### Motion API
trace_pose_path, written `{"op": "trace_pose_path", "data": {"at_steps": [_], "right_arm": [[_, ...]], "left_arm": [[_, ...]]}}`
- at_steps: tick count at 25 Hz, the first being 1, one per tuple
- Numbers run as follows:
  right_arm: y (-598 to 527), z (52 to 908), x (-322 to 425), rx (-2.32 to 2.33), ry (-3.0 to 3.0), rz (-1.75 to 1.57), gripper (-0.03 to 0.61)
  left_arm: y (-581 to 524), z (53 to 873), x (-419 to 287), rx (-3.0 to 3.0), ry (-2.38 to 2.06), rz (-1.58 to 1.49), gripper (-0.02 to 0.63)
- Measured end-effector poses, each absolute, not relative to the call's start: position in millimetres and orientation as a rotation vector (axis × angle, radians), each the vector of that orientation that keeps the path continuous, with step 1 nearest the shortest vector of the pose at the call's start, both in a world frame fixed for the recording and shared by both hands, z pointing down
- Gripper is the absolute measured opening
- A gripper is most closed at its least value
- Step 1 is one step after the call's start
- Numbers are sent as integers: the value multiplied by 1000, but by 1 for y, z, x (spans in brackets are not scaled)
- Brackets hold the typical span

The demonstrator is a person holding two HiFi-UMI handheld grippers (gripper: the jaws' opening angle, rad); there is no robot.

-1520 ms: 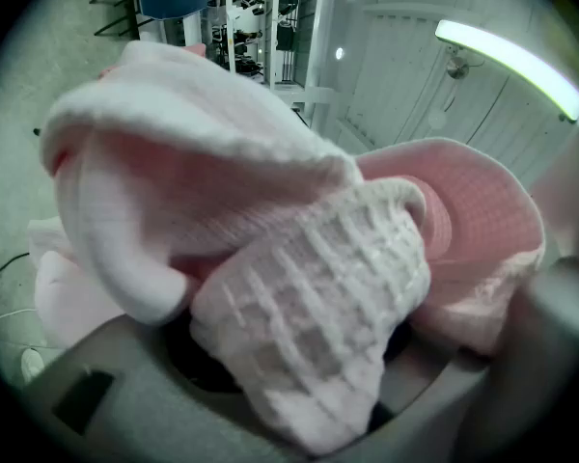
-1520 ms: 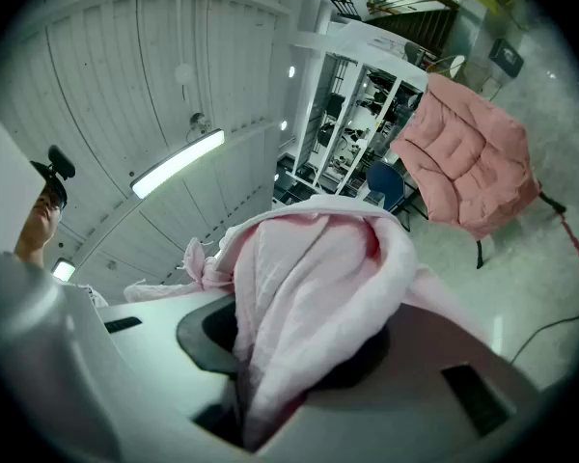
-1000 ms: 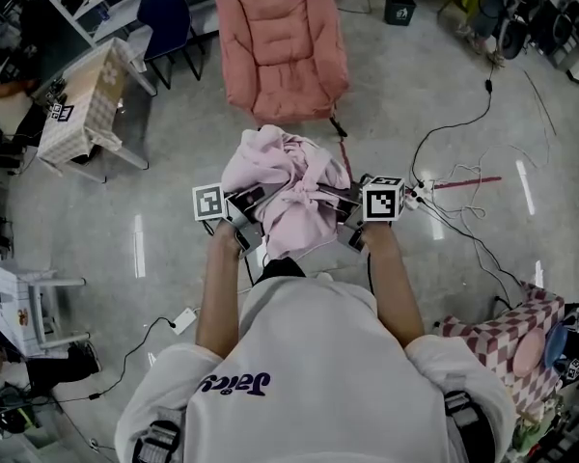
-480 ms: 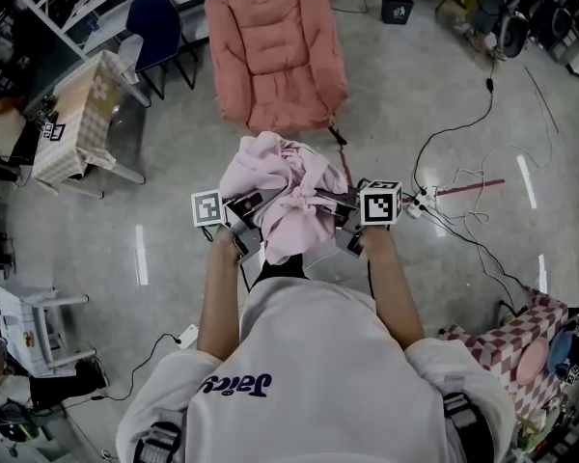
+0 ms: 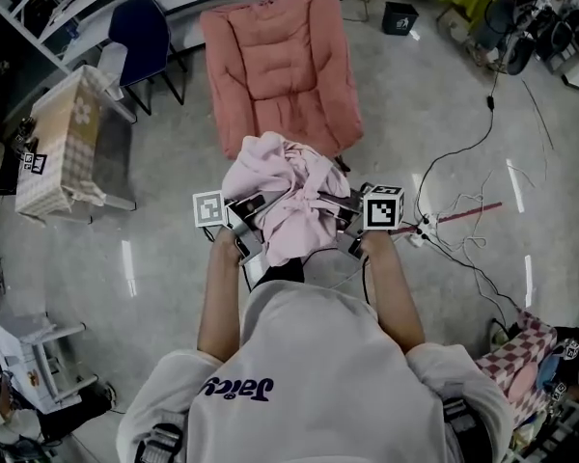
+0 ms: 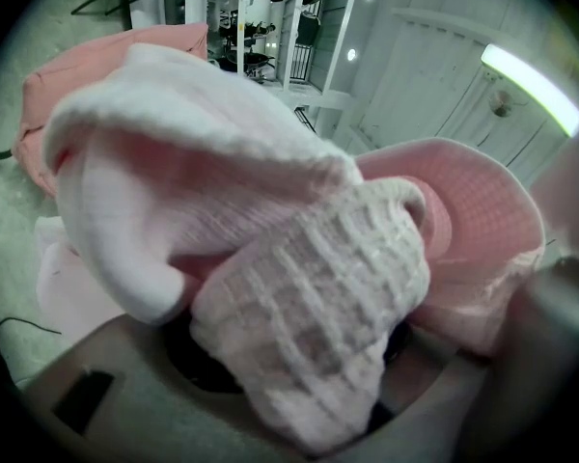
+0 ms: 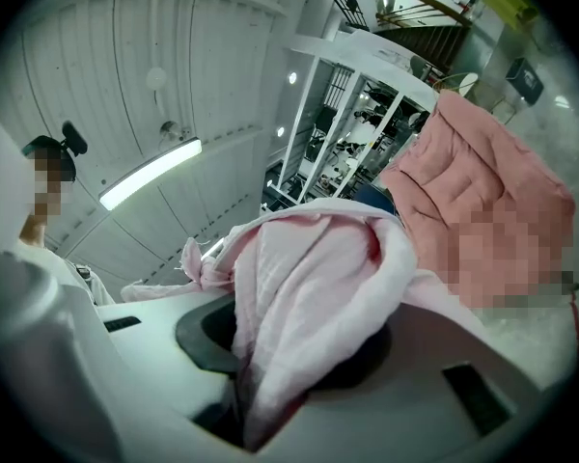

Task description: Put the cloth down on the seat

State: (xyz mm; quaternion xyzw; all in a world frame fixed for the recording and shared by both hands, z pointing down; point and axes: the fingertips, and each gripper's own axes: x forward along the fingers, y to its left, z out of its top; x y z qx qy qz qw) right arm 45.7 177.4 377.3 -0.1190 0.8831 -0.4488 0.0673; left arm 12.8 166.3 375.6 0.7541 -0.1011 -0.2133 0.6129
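A bunched pale pink cloth (image 5: 285,193) hangs in the air between my two grippers, just in front of the person's chest. My left gripper (image 5: 246,222) is shut on a thick waffle-knit fold of the cloth (image 6: 309,307). My right gripper (image 5: 343,218) is shut on another fold of the cloth (image 7: 299,326). The seat, a salmon-pink padded armchair (image 5: 278,66), stands on the floor straight ahead, its front edge just beyond the cloth. The seat (image 7: 482,191) also shows past the right jaws, and the seat (image 6: 39,114) sits at the left in the left gripper view.
A dark blue chair (image 5: 145,29) stands left of the armchair, a table with a checked cover (image 5: 63,133) farther left. Cables and a power strip (image 5: 427,228) lie on the floor to the right. A checked pink stool (image 5: 521,350) is at lower right.
The person has stepped toward the armchair with the cloth: the seat now looks larger and closer, almost touching the cloth's far edge. Both grips are unchanged.
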Motion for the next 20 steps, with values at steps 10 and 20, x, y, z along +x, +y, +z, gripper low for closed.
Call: {"op": "trace_pose_path", "data": {"at_steps": [10, 20], "right_arm": [[12, 386, -50, -389, 2626, -1417, 146], [-23, 408, -41, -501, 2616, -1460, 146]], "left_arm": [[1, 387, -83, 1682, -225, -439, 245], [-36, 406, -73, 1682, -200, -425, 247]]}}
